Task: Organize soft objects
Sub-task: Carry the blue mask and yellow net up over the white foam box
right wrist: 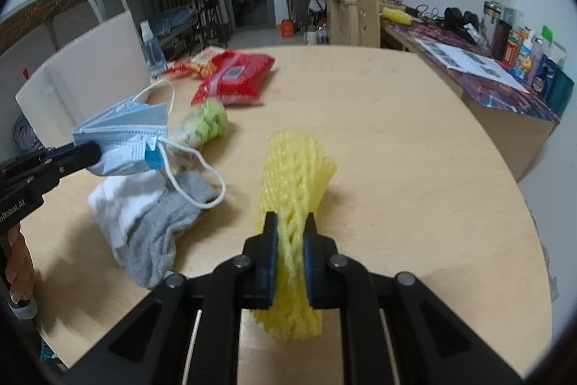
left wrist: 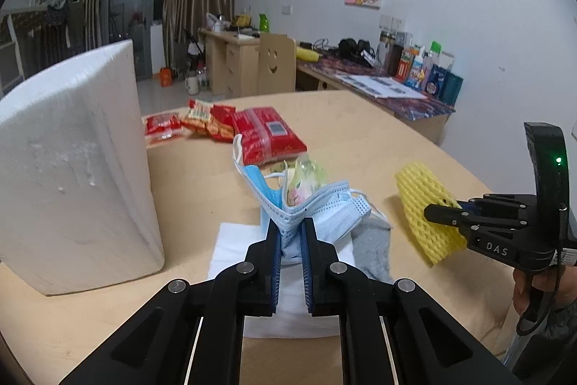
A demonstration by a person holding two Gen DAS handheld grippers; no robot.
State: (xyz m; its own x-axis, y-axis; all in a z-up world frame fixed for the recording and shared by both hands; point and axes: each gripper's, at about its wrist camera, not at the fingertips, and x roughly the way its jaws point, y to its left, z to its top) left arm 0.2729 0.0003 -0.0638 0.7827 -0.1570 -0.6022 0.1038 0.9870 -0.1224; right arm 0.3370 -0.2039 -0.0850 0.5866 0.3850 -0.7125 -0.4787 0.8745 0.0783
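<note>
Left gripper (left wrist: 291, 230) was closed on a bundle of blue face masks (left wrist: 317, 204), pads pinching the folded edges; the masks were lifted clear of the desk (left wrist: 360, 139), with ear loops hanging loose. Seen from the right wrist view, the same masks (right wrist: 122, 136) stuck out of the left gripper (right wrist: 94, 151) above a white cloth (right wrist: 126, 201) and a grey sock (right wrist: 158, 240), which lay together near the desk's left edge.

Right gripper (right wrist: 291, 230) was clamped on a yellow foam net sleeve (right wrist: 294, 183), squeezed flat between the pads at its near end. The sleeve's far end reached toward the middle of the desk; could not tell whether it touched the surface. From the left wrist view, the right gripper (left wrist: 431, 212) held the sleeve (left wrist: 422, 204) near the desk's right edge.

A green-patterned soft packet (right wrist: 203, 127) lay on the desk just behind the masks. Red snack packets (left wrist: 267, 136) lay further back, toward the far left corner. A white foam box (left wrist: 72, 168) stood at the left edge.
</note>
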